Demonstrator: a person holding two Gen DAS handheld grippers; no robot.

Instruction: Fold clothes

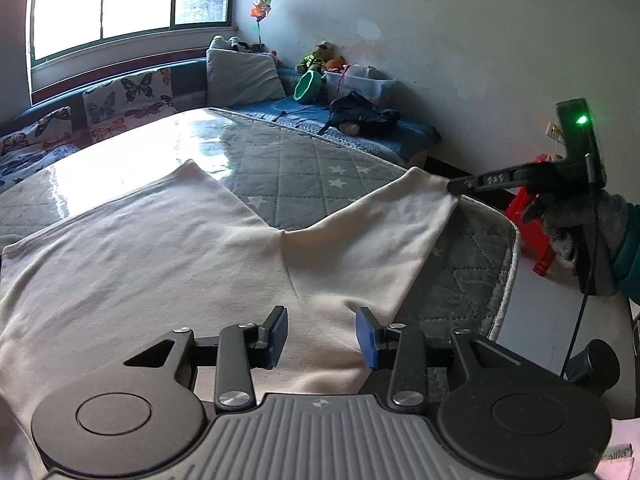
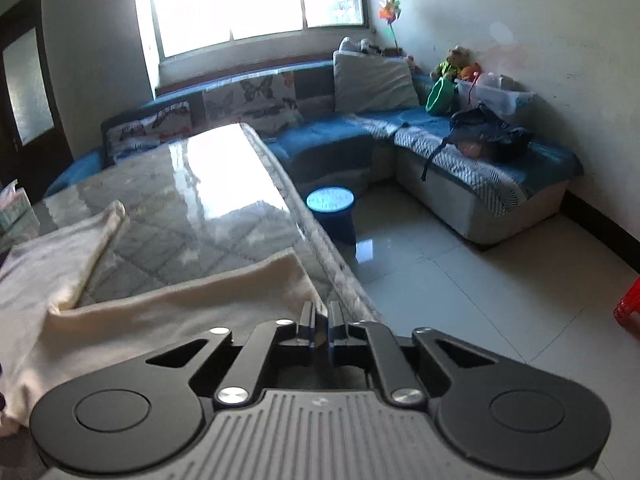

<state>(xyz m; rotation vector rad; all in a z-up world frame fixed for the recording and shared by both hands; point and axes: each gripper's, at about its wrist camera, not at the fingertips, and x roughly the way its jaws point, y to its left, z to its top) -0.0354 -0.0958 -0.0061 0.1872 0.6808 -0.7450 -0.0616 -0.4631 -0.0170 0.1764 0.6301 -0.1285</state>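
A cream pair of trousers (image 1: 168,256) lies spread on the grey quilted table (image 1: 304,168), its two legs pointing away. My left gripper (image 1: 322,334) is open just above the cloth near the crotch, holding nothing. My right gripper (image 1: 456,189) is shut on the hem of the right trouser leg (image 1: 404,216) at the table's right edge. In the right wrist view the right gripper (image 2: 320,326) has its jaws closed on the cream cloth (image 2: 192,304), with the other leg (image 2: 68,256) lying at the left.
A blue corner sofa (image 2: 352,136) with cushions, toys, a plastic box (image 2: 496,94) and a dark bag (image 2: 488,132) runs along the walls. A blue stool (image 2: 332,212) stands on the tiled floor. A red stool (image 1: 532,216) sits beside the table's right edge.
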